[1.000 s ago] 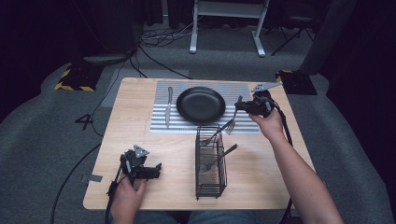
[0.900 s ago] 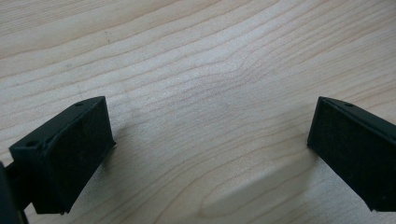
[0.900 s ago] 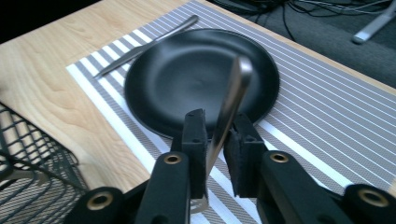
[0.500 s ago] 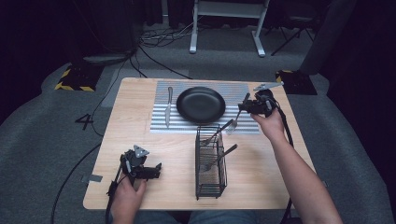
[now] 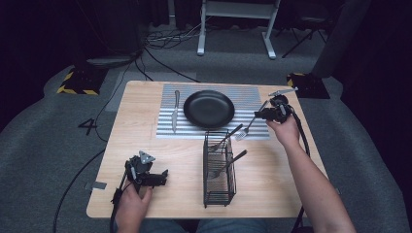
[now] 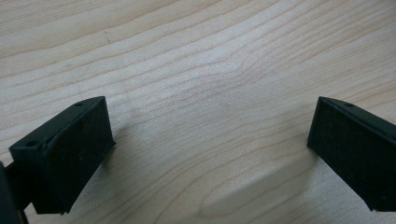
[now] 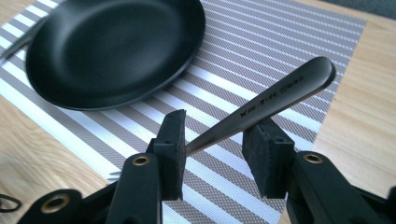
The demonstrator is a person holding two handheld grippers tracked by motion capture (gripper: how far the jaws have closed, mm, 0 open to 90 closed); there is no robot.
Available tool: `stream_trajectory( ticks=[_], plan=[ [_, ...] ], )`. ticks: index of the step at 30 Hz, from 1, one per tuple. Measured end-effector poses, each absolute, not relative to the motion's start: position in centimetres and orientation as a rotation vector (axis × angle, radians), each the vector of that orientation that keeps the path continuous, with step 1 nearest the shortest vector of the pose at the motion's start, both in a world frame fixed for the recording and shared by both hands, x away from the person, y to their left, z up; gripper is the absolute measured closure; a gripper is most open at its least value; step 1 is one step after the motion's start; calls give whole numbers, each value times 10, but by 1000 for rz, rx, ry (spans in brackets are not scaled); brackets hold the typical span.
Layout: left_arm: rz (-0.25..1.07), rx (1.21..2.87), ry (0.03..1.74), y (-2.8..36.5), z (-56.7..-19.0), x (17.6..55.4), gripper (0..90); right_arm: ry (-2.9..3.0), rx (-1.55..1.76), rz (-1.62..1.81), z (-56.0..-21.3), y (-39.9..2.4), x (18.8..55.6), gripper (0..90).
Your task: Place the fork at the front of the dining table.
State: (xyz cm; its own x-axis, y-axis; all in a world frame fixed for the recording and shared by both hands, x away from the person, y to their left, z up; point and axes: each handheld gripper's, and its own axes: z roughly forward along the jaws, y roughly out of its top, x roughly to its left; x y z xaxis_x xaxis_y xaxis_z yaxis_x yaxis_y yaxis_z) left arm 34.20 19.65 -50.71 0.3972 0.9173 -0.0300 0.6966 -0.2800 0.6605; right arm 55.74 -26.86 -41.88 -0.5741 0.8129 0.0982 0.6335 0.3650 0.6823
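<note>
A silver fork [image 5: 248, 126] slants from the striped mat's [image 5: 248, 94] right edge up into my right gripper [image 5: 261, 115]. In the right gripper view the fork handle [image 7: 280, 93] lies between the black pads [image 7: 170, 140]. My right gripper [image 7: 220, 123] is open: its jaws have just been opening and no longer pinch the handle. The black plate [image 5: 209, 108] sits mid-mat, left of this gripper, and shows as the plate [image 7: 112, 46] ahead of the jaws. My left gripper [image 5: 163, 177] rests near the front left of the table, open over bare wood, as the left gripper [image 6: 210, 130] shows.
A knife [image 5: 175, 111] lies on the mat left of the plate. A black wire caddy [image 5: 218, 191] stands front centre with two dark-handled utensils [image 5: 229, 162] in it, close to the fork's tines. The table edge [image 5: 311, 145] is just right of my right forearm.
My right hand has sunk a little toward the mat with the fork, and its jaws have spread apart around the handle. The left hand has stayed put.
</note>
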Motion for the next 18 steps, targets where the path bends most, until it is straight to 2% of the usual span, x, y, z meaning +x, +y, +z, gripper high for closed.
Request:
stream_trajectory(
  ticks=[18],
  plan=[
    [484,2065,1374,197,-507,342,2,2404,1391,940,-443,-275,569,577]
  ],
)
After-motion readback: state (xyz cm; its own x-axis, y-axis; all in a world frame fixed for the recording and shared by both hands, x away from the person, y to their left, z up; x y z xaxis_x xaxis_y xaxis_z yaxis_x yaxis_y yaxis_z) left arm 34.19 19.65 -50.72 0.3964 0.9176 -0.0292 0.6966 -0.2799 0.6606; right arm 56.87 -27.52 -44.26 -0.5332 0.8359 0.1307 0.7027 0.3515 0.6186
